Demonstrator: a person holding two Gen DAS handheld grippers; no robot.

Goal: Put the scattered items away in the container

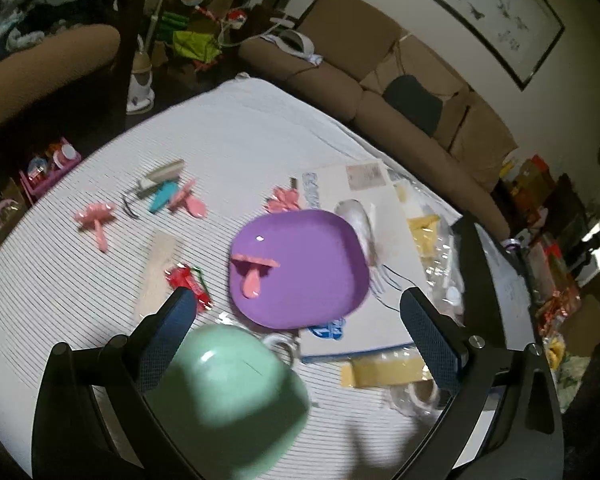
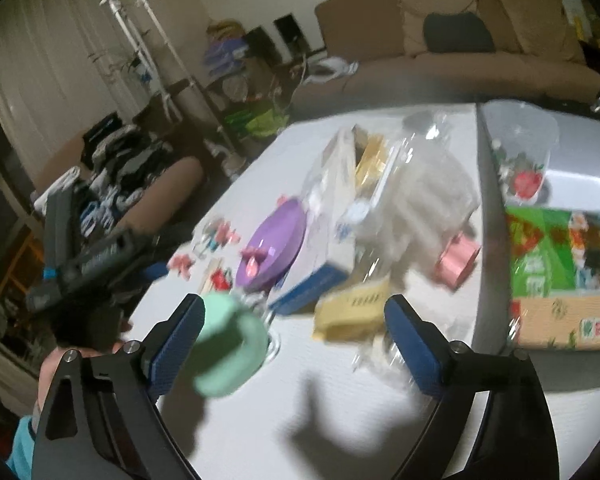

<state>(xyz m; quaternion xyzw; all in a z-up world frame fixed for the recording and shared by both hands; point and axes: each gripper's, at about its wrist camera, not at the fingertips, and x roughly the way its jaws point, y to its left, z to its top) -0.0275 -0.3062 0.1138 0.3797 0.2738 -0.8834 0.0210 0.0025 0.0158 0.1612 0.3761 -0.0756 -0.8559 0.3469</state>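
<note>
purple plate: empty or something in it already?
Not empty. One pink clip lies inside the purple plate; other pink clips are scattered on the striped cloth.

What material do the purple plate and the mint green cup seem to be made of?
The purple plate looks like smooth, glossy plastic: even color with a small bright glare spot. The mint green cup looks like plastic or glazed ceramic, with soft highlights; blur leaves it open.

You see a purple plate (image 1: 300,268) | a mint-green cup (image 1: 228,396) | pink clips (image 1: 96,218) | a white, thin-striped tabletop (image 1: 240,136) | blue-padded jaws.
</note>
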